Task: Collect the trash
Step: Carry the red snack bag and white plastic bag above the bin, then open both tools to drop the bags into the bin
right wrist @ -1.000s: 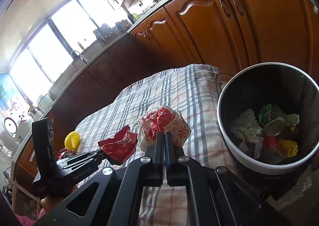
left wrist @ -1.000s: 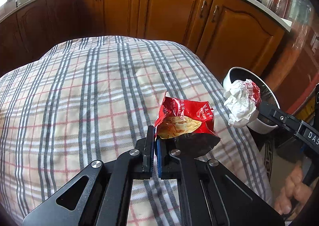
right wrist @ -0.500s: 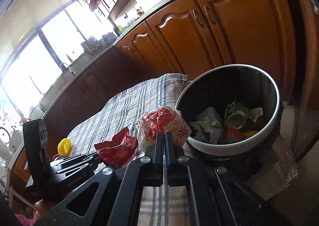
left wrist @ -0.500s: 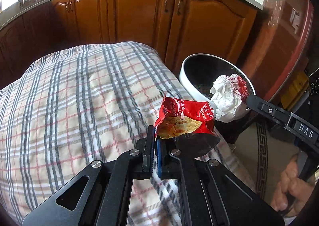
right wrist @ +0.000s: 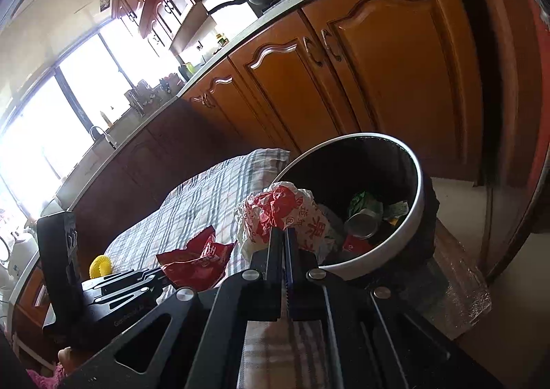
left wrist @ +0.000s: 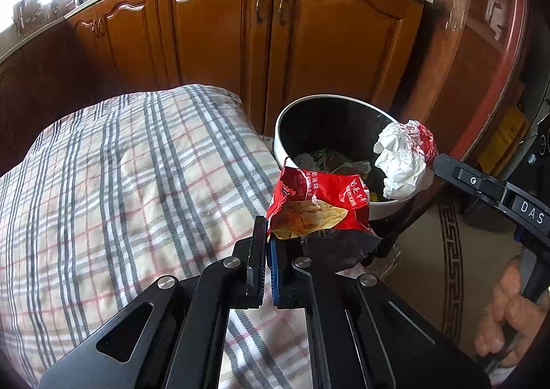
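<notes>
Both claws were clamped on trash and staged at the bin, presumably so both pieces could be dropped in one go. Left gripper, lower centre of the left wrist view, was closed tight on one edge of the red chip bag, so the bag stood up off the fingertips and leaned right, its top edge overlapping the trash bin rim in the picture; whether it was truly over the opening I couldn't tell. Right gripper was shut on the crumpled wrapper, which in the left view sat at centre right, over the bin's right rim. Pinching thin edges made sense: both items are light and floppy, so releasing should let them fall. The bag was glossy red with white print and a chip photo, creased, torn open at the top, dark inside. The wrapper was a white paper wad with red printing. The bin, white rim and dark interior, already held cans and wrappers, and stood beside the plaid-covered table.
</notes>
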Available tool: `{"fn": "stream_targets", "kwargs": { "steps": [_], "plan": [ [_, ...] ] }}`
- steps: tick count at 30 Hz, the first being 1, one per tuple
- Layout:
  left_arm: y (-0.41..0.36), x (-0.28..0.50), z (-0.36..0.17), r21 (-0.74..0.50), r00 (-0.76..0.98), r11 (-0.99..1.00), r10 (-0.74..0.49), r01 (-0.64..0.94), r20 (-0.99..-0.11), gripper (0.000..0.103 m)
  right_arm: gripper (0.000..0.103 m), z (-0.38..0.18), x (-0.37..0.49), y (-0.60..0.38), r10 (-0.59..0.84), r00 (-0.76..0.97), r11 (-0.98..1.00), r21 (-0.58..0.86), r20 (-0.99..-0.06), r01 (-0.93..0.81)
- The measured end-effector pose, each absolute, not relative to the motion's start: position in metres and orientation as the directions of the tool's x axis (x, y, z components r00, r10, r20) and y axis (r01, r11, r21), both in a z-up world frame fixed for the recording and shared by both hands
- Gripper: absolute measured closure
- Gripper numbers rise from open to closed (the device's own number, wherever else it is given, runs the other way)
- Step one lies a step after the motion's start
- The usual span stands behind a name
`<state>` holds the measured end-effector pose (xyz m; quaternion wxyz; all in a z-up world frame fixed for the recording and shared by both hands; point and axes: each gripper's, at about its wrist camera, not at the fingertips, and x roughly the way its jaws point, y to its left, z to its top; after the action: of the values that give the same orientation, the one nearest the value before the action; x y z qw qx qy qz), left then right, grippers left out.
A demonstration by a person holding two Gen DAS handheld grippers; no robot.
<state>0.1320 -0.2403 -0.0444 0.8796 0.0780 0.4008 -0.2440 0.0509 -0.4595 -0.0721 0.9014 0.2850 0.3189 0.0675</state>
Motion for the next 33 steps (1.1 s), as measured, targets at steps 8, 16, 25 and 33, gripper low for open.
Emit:
{"fn": "stream_targets", "kwargs": {
  "steps": [8,16,25,33],
  "plan": [
    [-0.267,0.142,-0.034,-0.040,0.564,0.851,-0.382,0.524,-0.733,0.101,0.102,-0.069,0.053,-0.483,0.254,0.798,0.844,0.528,-0.547,0.094],
    [-0.292,0.156,-0.026,-0.026,0.567,0.839,-0.389,0.543,-0.726,0.101,0.102,-0.068,0.063,-0.500,0.220,0.797,0.856,0.503,-0.562,0.118],
    [-0.310,0.172,-0.028,-0.012,0.565,0.837,-0.380,0.547,-0.733,0.101,0.102,-0.067,0.075,-0.506,0.202,0.793,0.868,0.479,-0.575,0.127],
    [-0.322,0.184,-0.031,-0.003,0.561,0.835,-0.371,0.550,-0.740,0.101,0.102,-0.068,0.084,-0.510,0.190,0.779,0.879,0.456,-0.598,0.136]
  ]
}}
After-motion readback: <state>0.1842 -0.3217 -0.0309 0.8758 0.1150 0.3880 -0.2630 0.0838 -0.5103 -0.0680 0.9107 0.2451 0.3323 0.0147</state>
